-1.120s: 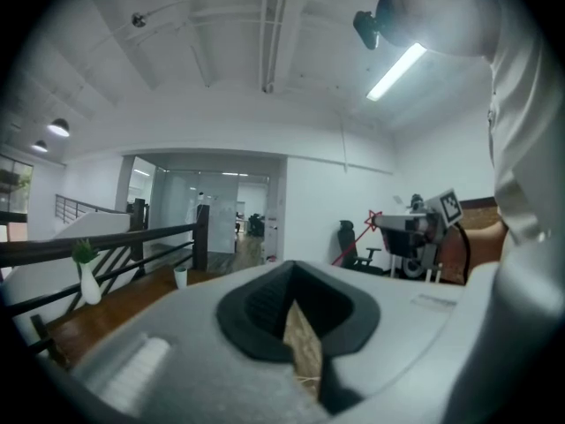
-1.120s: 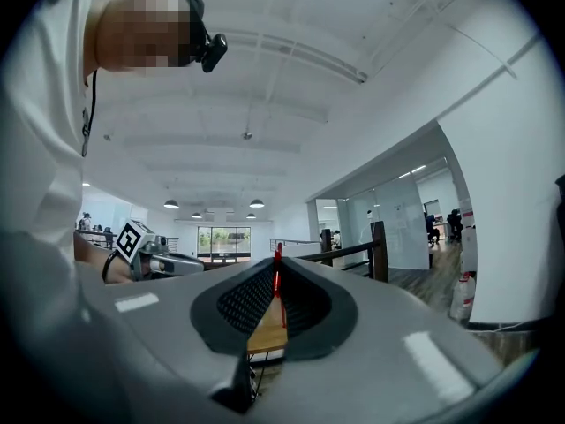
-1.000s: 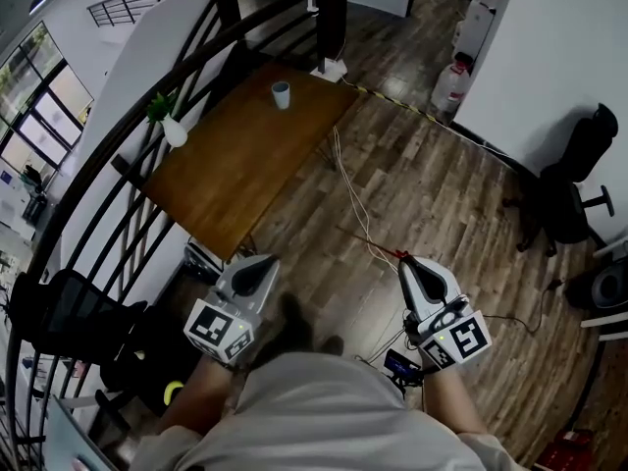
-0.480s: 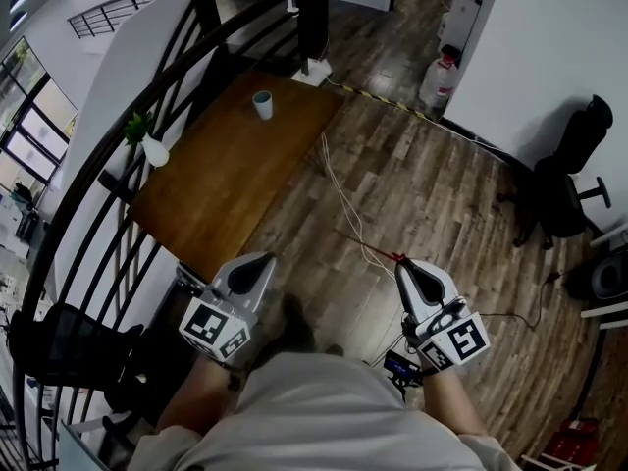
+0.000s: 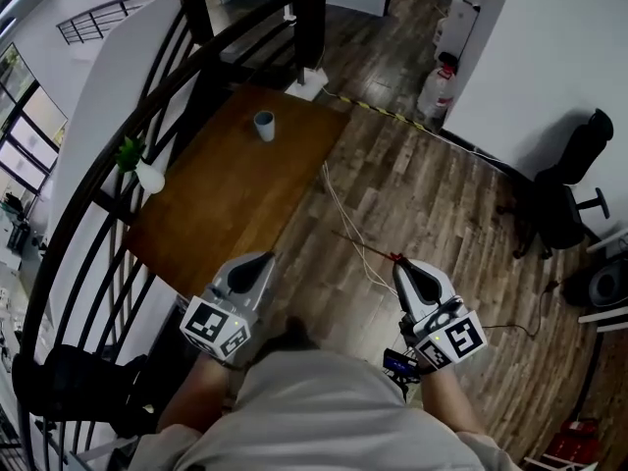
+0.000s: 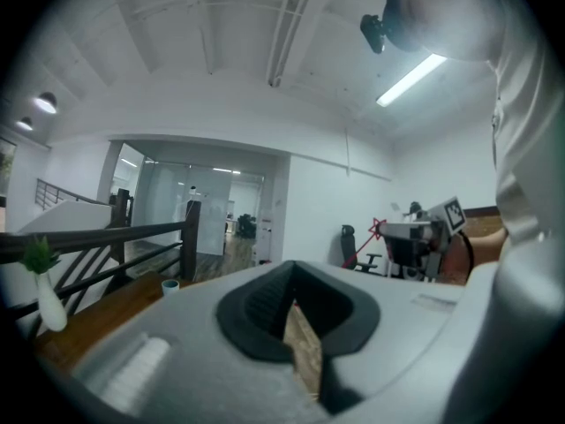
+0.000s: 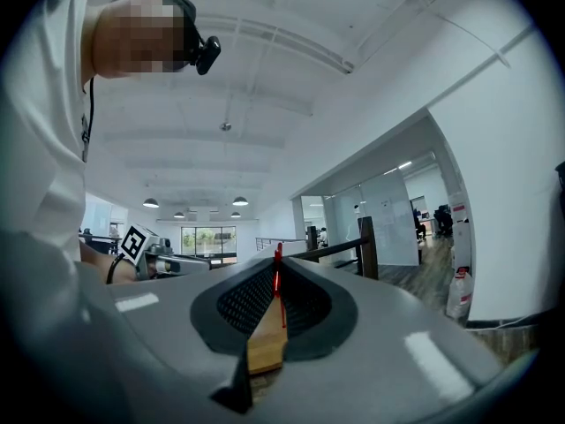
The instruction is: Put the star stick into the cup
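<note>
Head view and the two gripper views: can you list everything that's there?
Table: one, brown wood, left of centre.
Cup: one, blue-grey, on the table's far end.
Vase: one, white, green plant, table's left edge.
Office chair: one, black, right side.
Water jug: one, whitish, by the far wall.
Cables: several, white, floor beside the table.
Star stick: one, red, between the right gripper's jaws.
Left gripper: one, grey, jaws together, empty.
Right gripper: one, grey, shut on the star stick.

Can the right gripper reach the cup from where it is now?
Probably not. The right gripper, shut on the star stick, hangs over the floor, while the cup stands at the far end of the table. Nothing blocks it; it looks too distant.
</note>
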Demonstrator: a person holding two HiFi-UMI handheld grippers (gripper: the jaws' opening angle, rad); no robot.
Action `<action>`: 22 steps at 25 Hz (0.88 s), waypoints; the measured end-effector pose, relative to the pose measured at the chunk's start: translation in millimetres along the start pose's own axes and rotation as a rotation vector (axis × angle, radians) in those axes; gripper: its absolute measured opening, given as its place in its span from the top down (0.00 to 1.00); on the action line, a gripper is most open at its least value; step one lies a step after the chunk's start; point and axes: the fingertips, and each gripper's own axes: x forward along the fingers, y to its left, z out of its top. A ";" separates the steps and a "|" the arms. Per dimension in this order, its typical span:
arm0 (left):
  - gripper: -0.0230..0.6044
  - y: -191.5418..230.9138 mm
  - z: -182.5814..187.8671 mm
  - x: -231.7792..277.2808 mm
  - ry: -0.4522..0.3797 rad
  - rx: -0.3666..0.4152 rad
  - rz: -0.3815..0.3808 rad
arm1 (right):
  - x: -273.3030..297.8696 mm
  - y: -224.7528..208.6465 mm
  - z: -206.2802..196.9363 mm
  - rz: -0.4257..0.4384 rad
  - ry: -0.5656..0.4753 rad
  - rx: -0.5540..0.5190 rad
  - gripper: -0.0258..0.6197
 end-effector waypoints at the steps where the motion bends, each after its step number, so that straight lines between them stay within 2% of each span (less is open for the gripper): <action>1: 0.96 15.2 5.0 3.7 -0.001 0.000 -0.006 | 16.5 -2.3 2.4 -0.007 -0.001 0.003 0.92; 6: 0.96 70.2 31.8 17.6 0.009 0.017 -0.060 | 79.4 -6.6 23.3 -0.031 -0.009 -0.007 0.92; 9: 0.96 93.3 35.5 27.4 0.015 0.022 -0.076 | 104.5 -13.3 25.7 -0.044 -0.012 0.002 0.92; 16: 0.96 127.1 26.5 49.7 0.017 -0.004 -0.083 | 145.0 -40.1 14.1 -0.063 0.012 0.009 0.92; 22: 0.96 145.8 19.7 76.7 0.042 -0.014 -0.041 | 169.9 -76.5 8.0 -0.032 0.023 0.020 0.92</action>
